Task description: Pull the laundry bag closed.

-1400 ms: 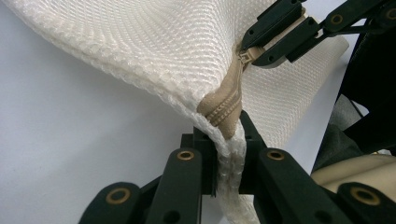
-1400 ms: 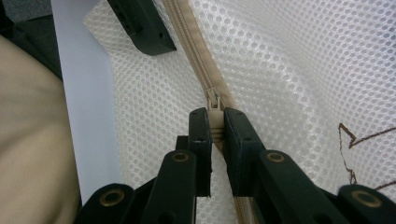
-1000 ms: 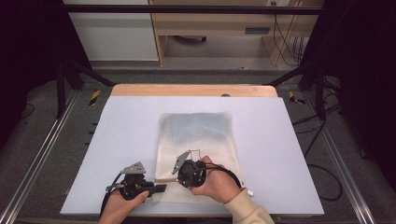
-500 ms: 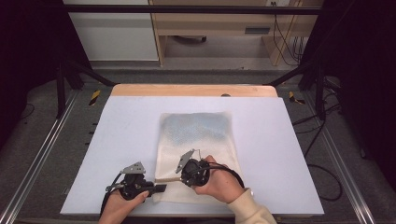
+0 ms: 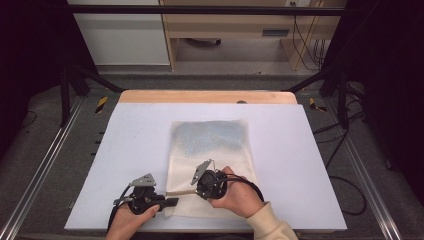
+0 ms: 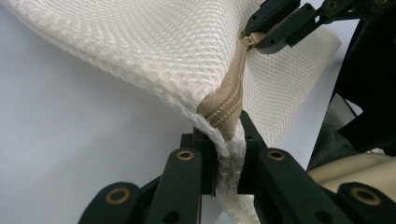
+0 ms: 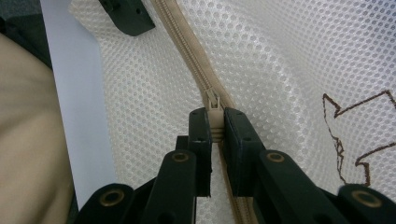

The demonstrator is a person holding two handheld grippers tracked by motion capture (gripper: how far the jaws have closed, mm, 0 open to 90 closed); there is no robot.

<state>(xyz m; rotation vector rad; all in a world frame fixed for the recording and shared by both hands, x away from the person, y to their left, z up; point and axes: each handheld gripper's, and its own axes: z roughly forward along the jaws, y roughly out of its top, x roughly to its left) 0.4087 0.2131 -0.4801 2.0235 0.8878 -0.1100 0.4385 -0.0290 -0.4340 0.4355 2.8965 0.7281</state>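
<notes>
The left tongs (image 6: 227, 154) are clamping the mesh bag's (image 5: 212, 150) near corner. The right tongs (image 7: 215, 140) are pinching its zipper pull (image 7: 214, 108), seen close up. From above, the bag is lying mid-surface (image 5: 125, 145).

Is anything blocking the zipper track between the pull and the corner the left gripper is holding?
Nothing visible does. The right gripper pinches the zipper pull, the left gripper clamps the mesh bag at its corner, and the beige zipper tape between them lies bare.
</notes>
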